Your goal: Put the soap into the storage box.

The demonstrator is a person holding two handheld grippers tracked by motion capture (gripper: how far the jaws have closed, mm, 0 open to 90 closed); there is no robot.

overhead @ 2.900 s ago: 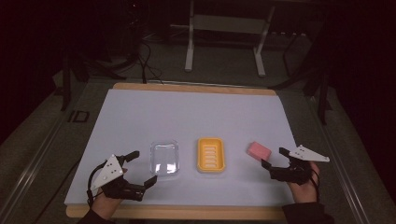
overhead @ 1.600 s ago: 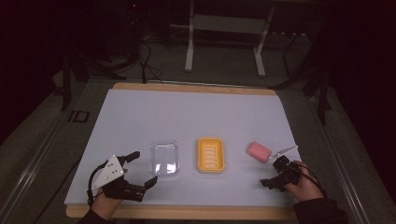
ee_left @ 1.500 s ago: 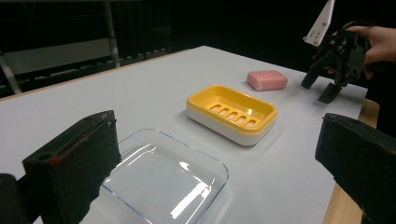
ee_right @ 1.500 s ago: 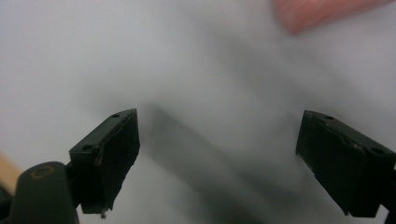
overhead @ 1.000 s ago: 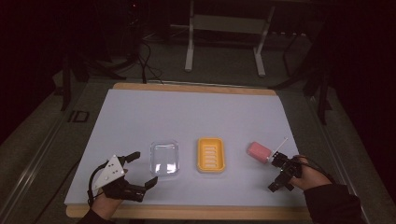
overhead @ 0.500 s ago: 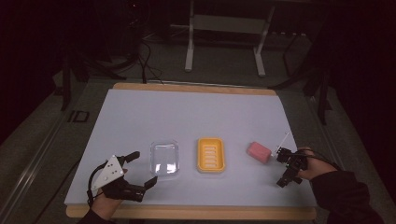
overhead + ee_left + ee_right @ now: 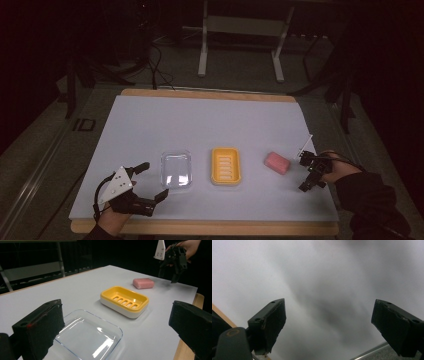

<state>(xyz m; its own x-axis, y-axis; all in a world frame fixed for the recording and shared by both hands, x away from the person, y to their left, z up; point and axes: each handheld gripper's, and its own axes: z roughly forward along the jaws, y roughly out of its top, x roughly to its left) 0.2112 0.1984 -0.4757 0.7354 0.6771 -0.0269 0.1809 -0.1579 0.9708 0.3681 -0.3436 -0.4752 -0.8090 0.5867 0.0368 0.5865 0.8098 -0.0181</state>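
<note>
A pink soap bar (image 7: 277, 162) lies on the white table (image 7: 210, 120), right of a yellow slotted soap dish (image 7: 226, 165). Left of the dish sits a clear plastic tray (image 7: 176, 169), empty. My left gripper (image 7: 153, 180) rests open near the front left, jaws toward the tray. In the left gripper view the tray (image 7: 85, 337), dish (image 7: 124, 300) and soap (image 7: 143, 283) line up ahead of the open left gripper (image 7: 113, 322). My right gripper (image 7: 304, 173) hovers just right of the soap, tipped downward, jaws apart. The right gripper (image 7: 329, 315) looks at blurred bare table.
The table's wooden front edge (image 7: 200, 227) runs just below both hands. Behind the table stands a metal frame (image 7: 240, 45), with cables (image 7: 155, 65) on the dark floor. The right gripper (image 7: 173, 263) shows beyond the soap, raised above the table.
My right hand has swung from the front right corner up beside the soap and tipped its gripper downward. The left gripper, tray, dish and soap have stayed put.
</note>
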